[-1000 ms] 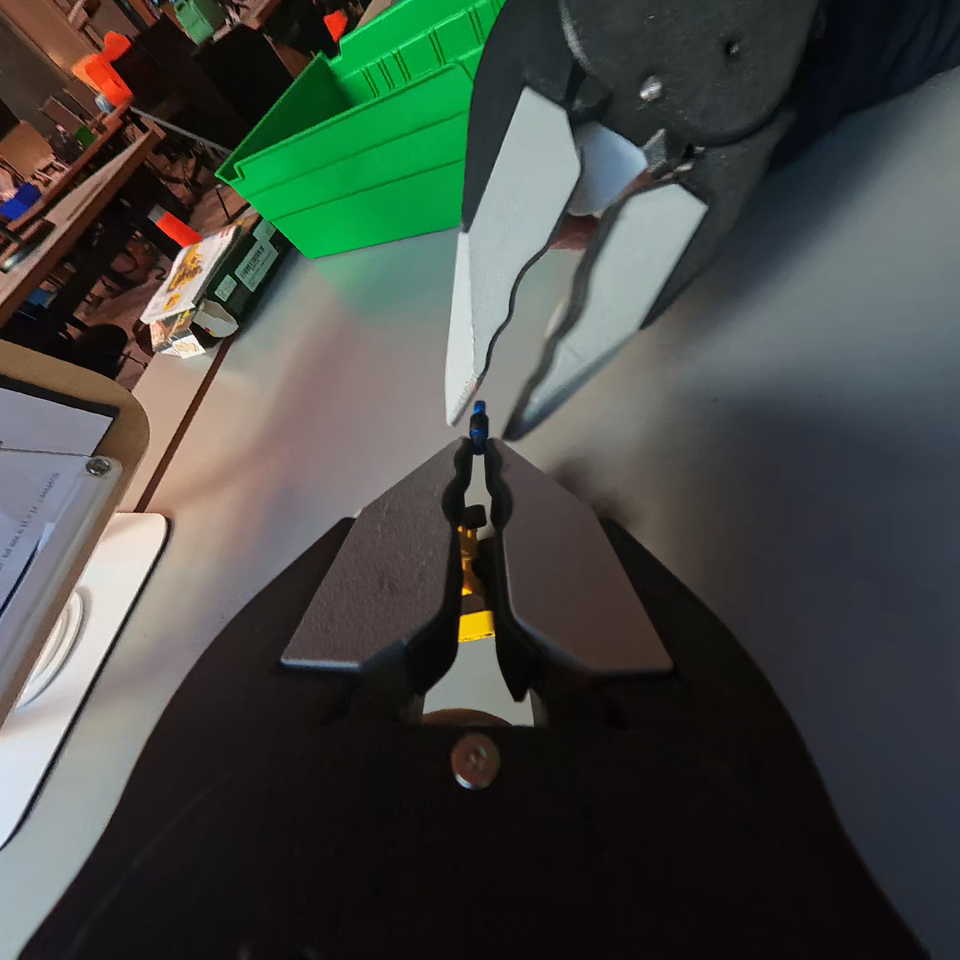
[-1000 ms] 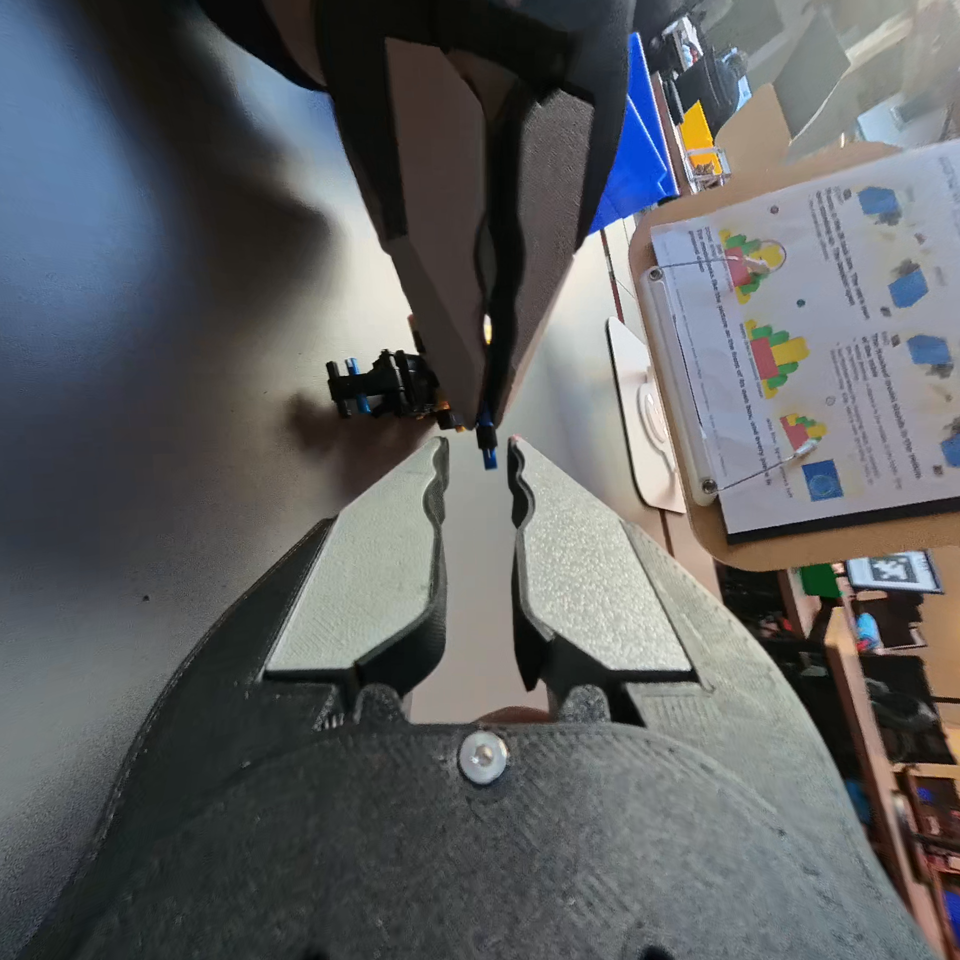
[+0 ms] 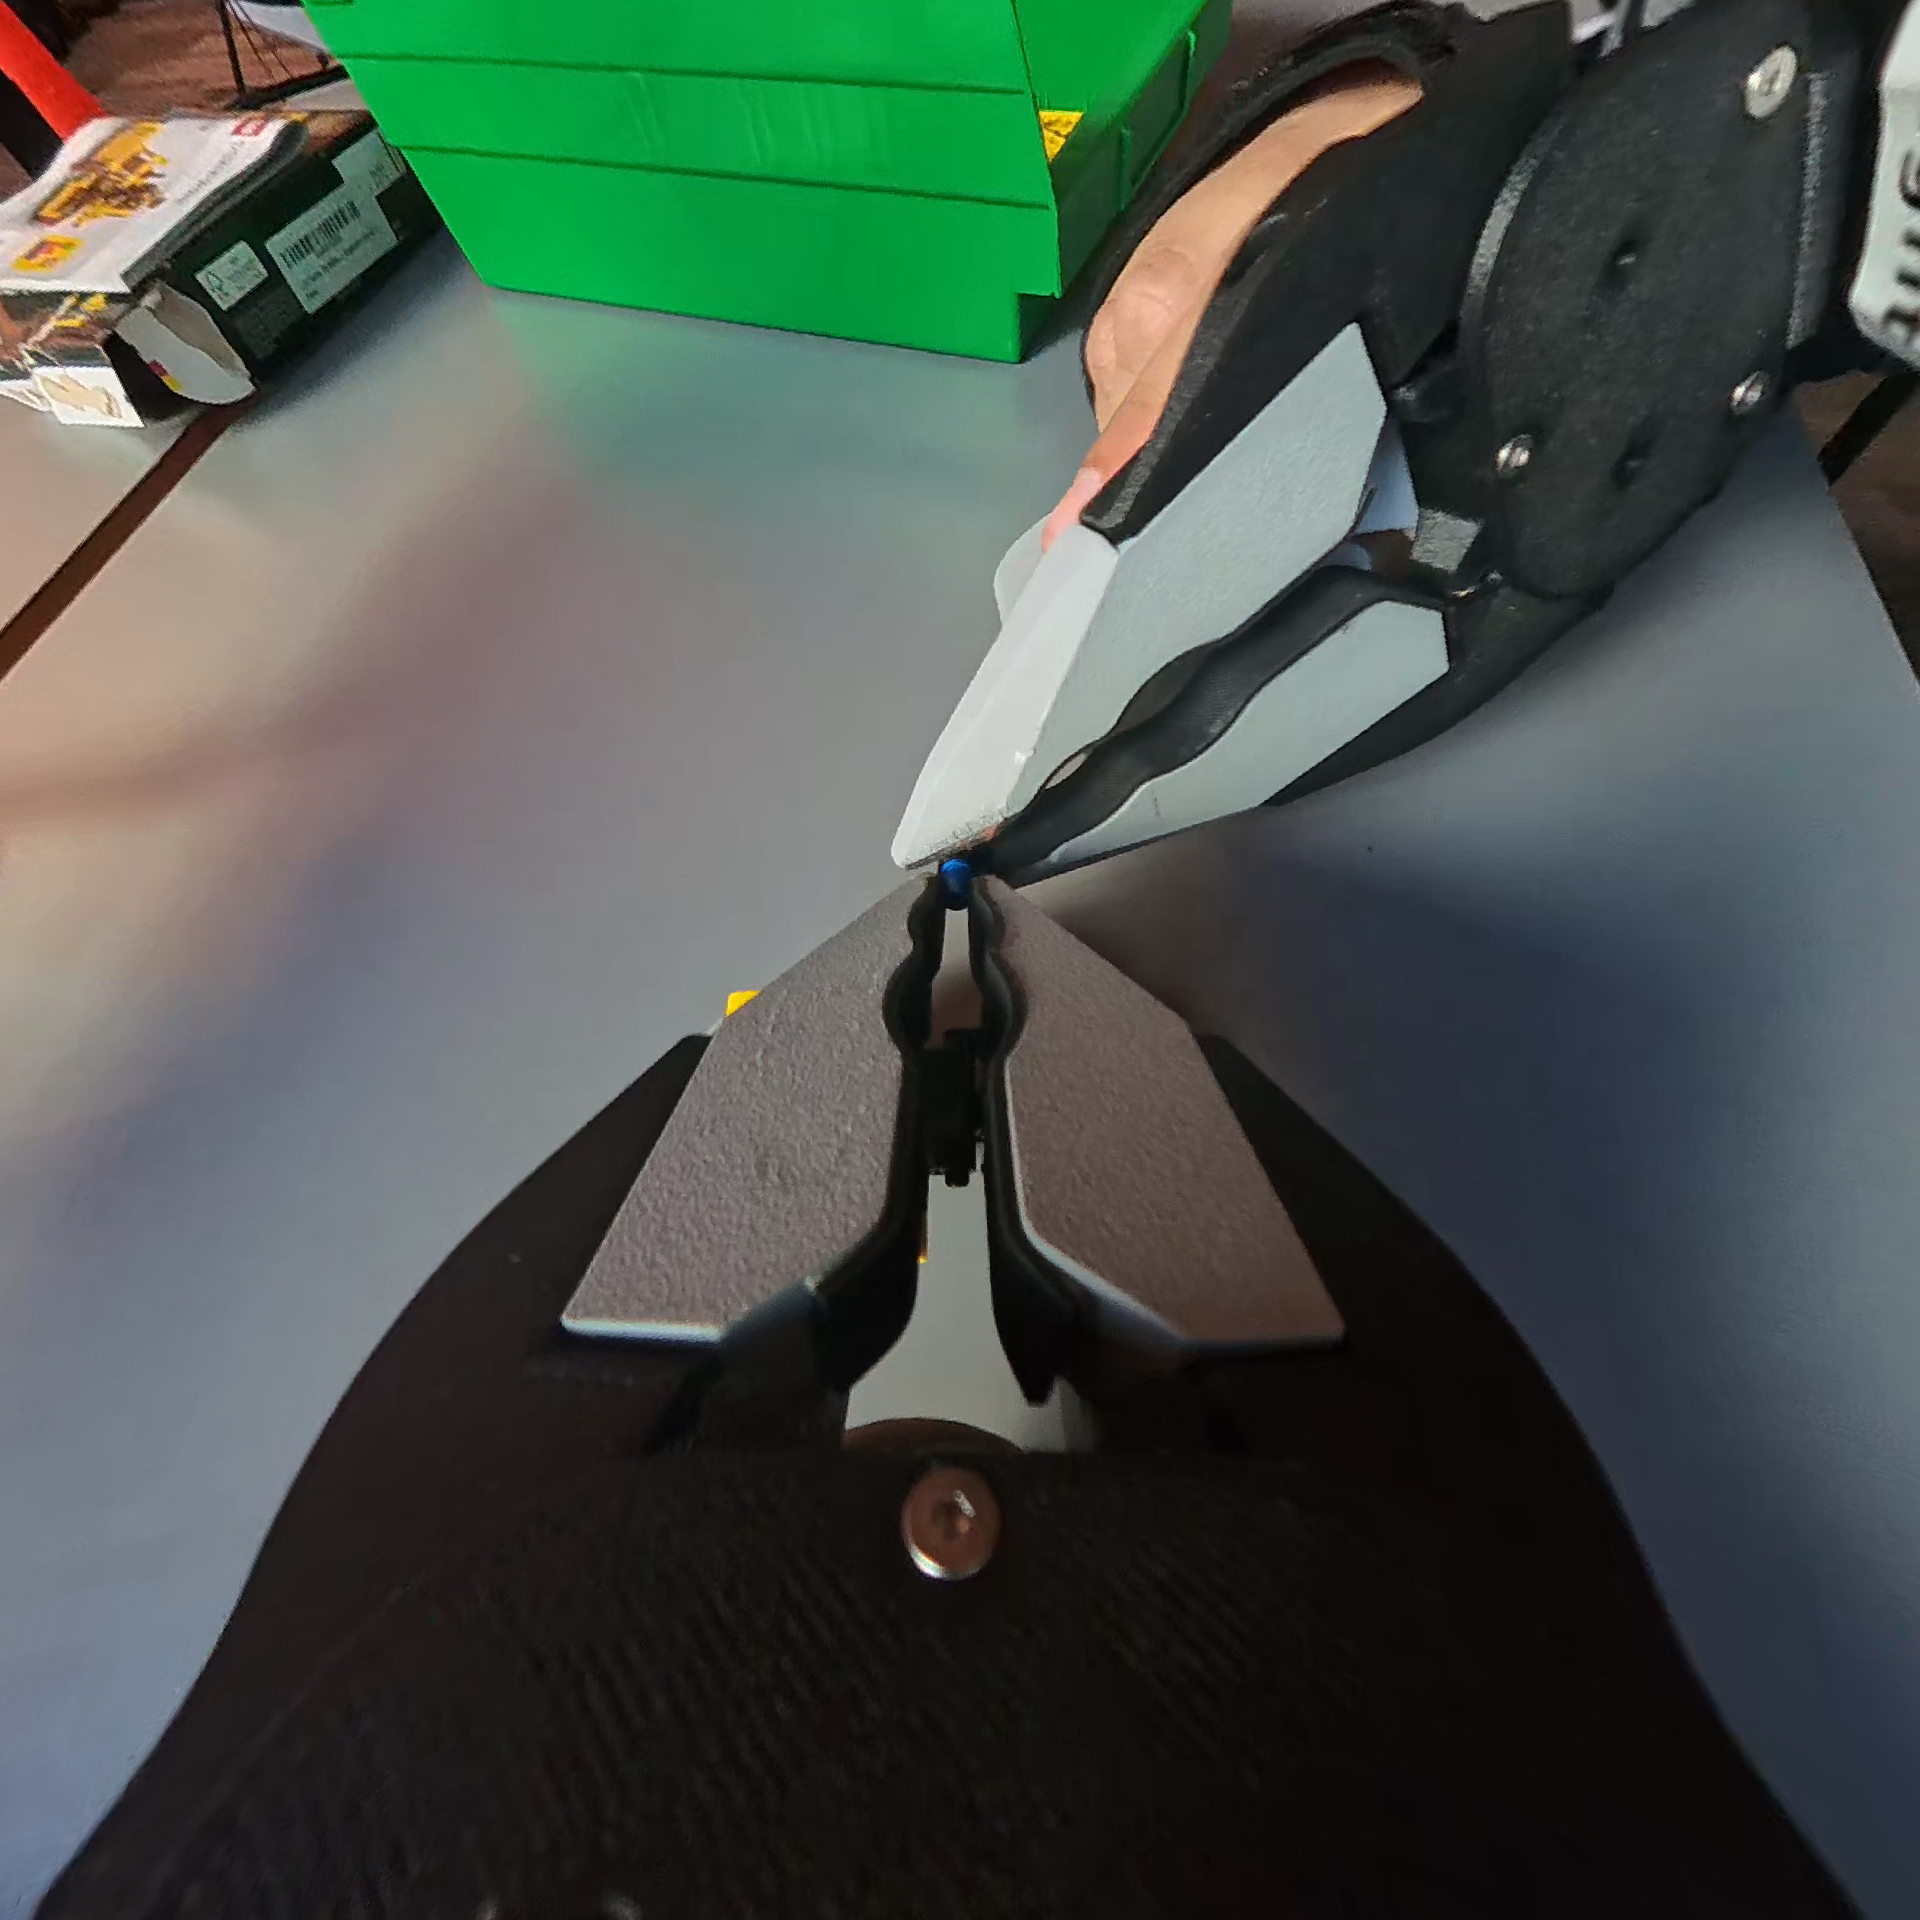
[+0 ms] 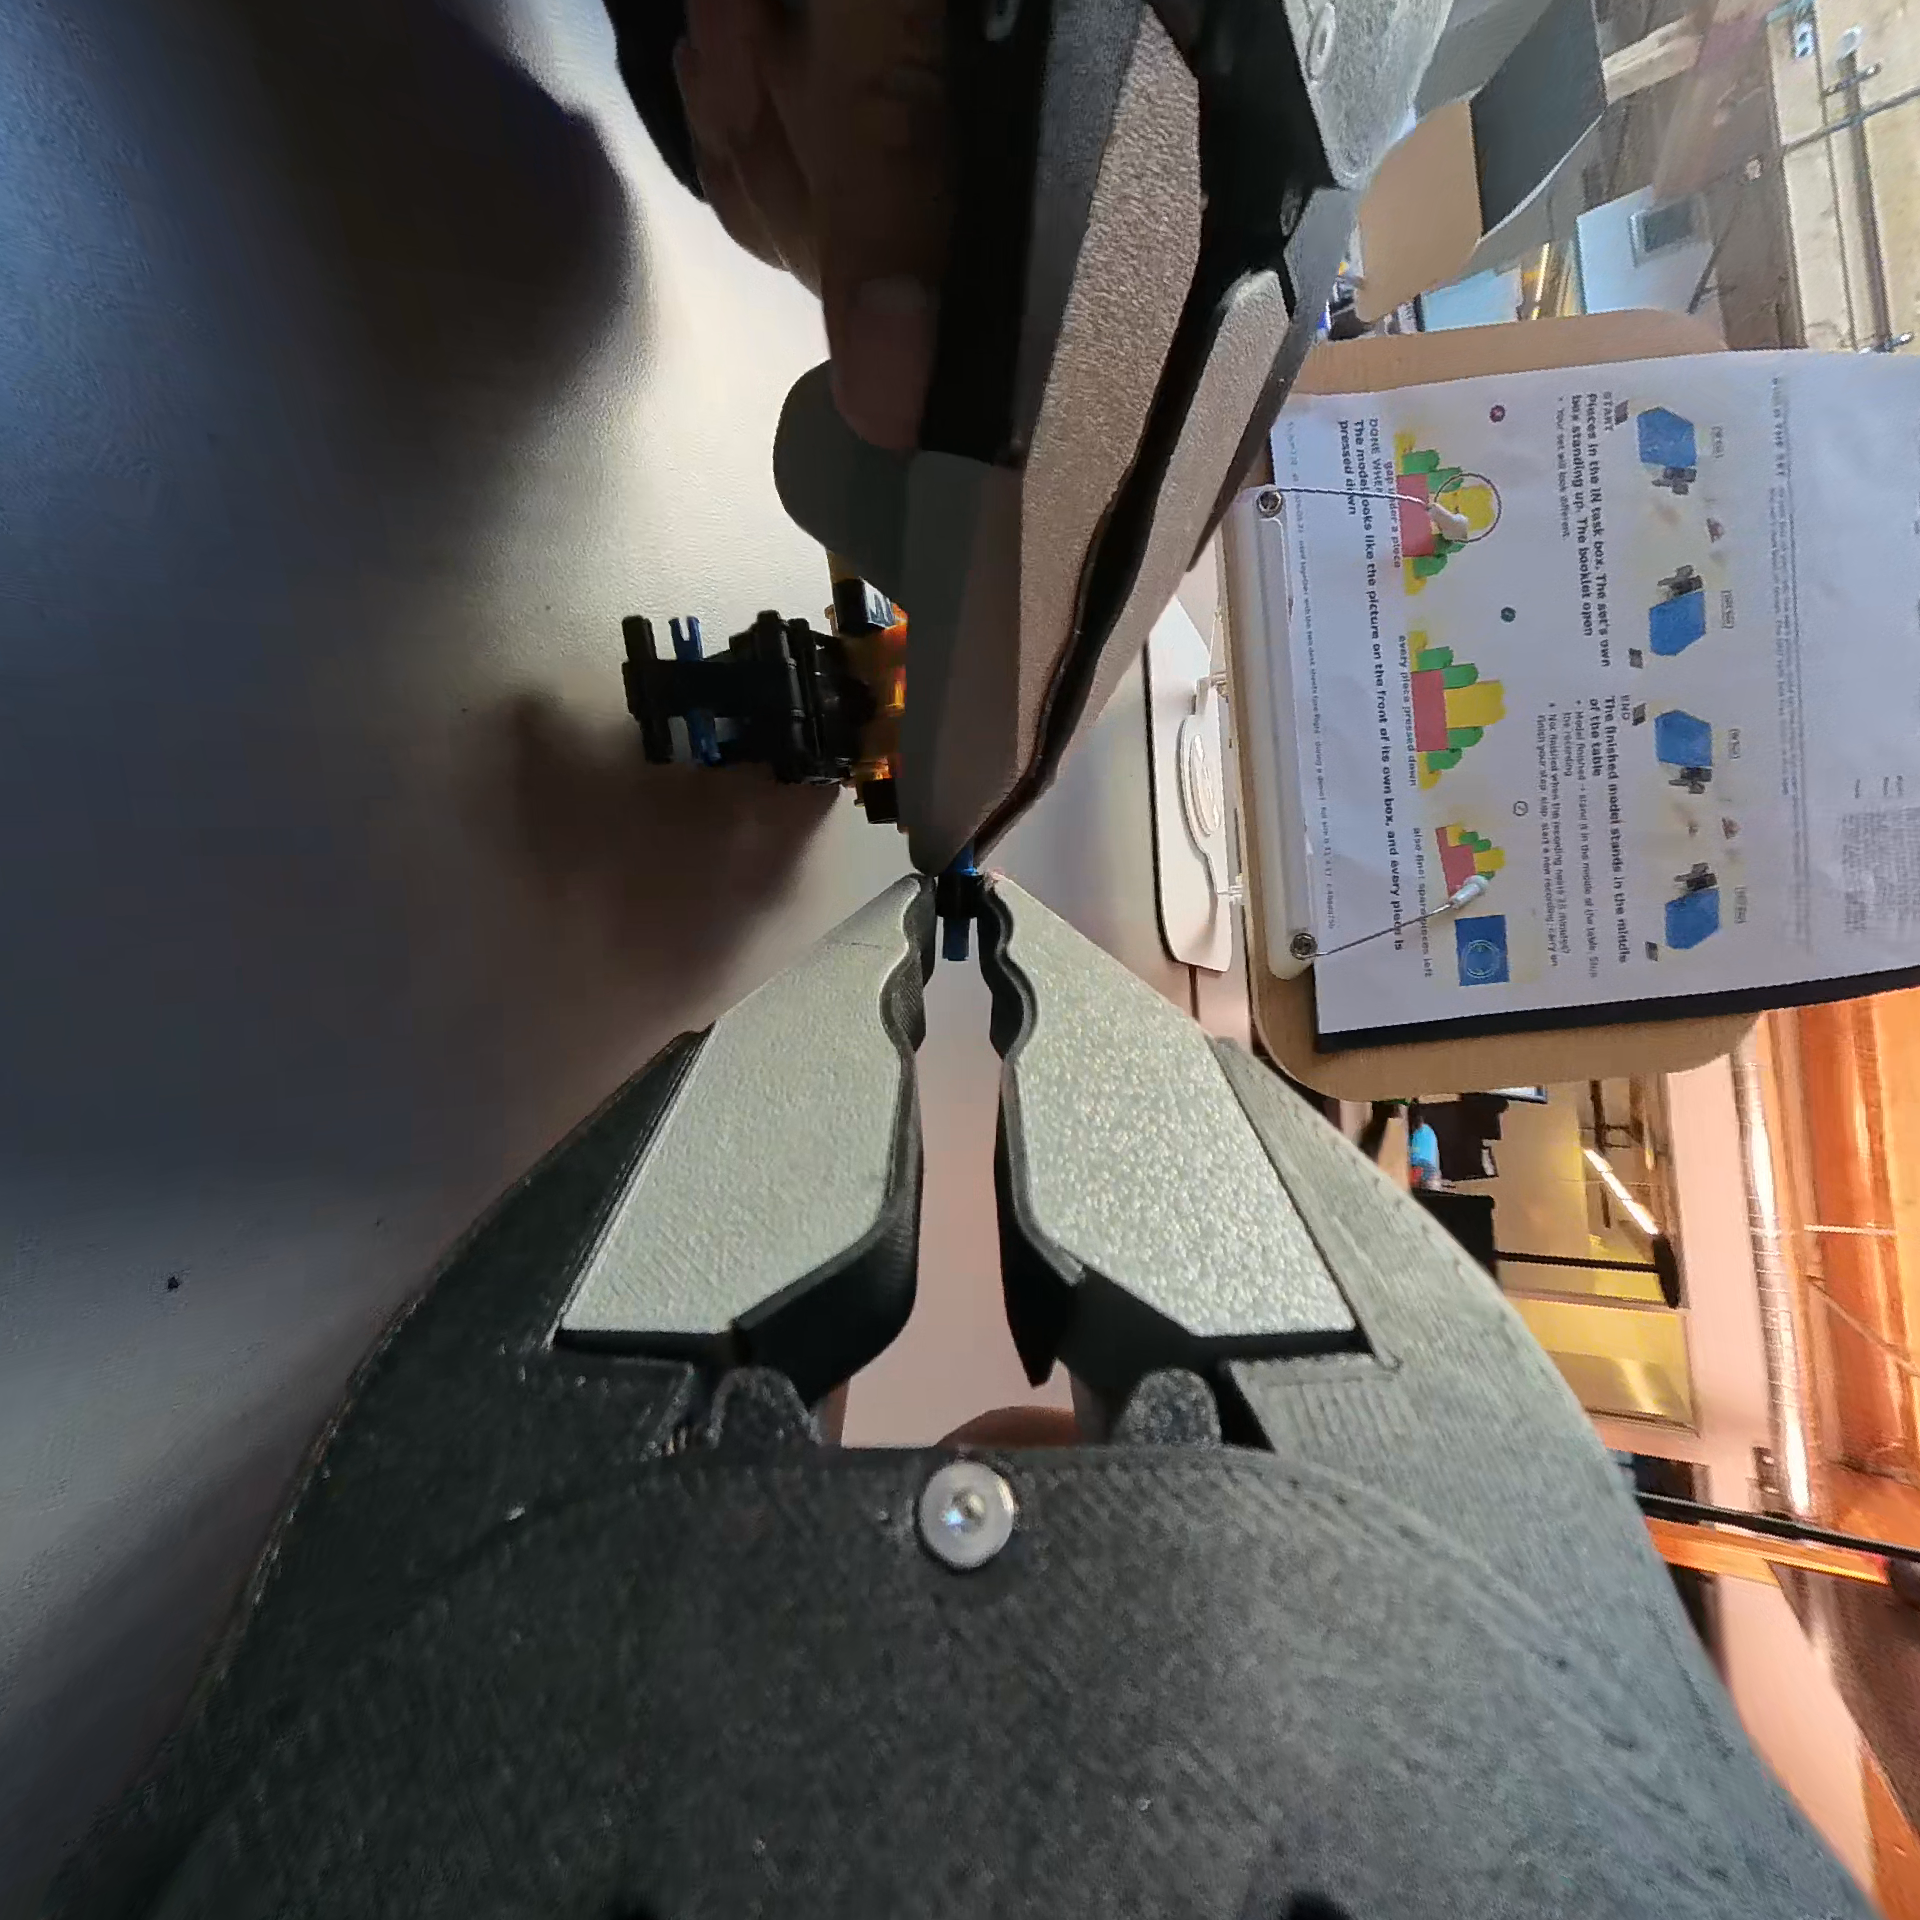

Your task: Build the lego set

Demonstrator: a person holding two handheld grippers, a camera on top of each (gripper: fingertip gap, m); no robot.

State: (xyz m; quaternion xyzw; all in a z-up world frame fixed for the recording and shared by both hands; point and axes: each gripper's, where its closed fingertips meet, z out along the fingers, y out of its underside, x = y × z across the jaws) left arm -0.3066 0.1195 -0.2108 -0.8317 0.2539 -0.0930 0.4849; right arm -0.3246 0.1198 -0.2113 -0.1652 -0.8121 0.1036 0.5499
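The two grippers met tip to tip above the grey table (image 3: 520, 644), with a small blue pin (image 3: 954, 881) between them as the fixed landmark. The left gripper (image 3: 952, 906) was clenched on that blue pin, its dark fingers nearly together and the pin poking out past their tips; further back between the same fingers sat a black lego piece (image 3: 956, 1101), and a bit of yellow showed just beside the left finger's outer edge. The right gripper (image 4: 954, 914) had its tips closed in on the other end of the blue pin (image 4: 957, 914), grasping it, though its fingers gaped wider toward their roots. In the right wrist view, the left gripper (image 4: 951, 857) came down from above onto the pin, and a hand (image 4: 831, 208) wrapped its body. Just beside the pin, on the side away from the instruction sheet, hung the partly built lego model (image 4: 769, 696), black with blue pins and orange-yellow parts, half hidden by the left gripper's finger; whether it touched the table could not be told. Beyond the pin in the left wrist view stood a green bin (image 3: 748, 177) on the table, with a printed lego box (image 3: 177, 239) well apart to its side. On the far side of the pin from the model, a printed instruction sheet (image 4: 1621, 675) was clipped to a brown board (image 4: 1496, 1039).
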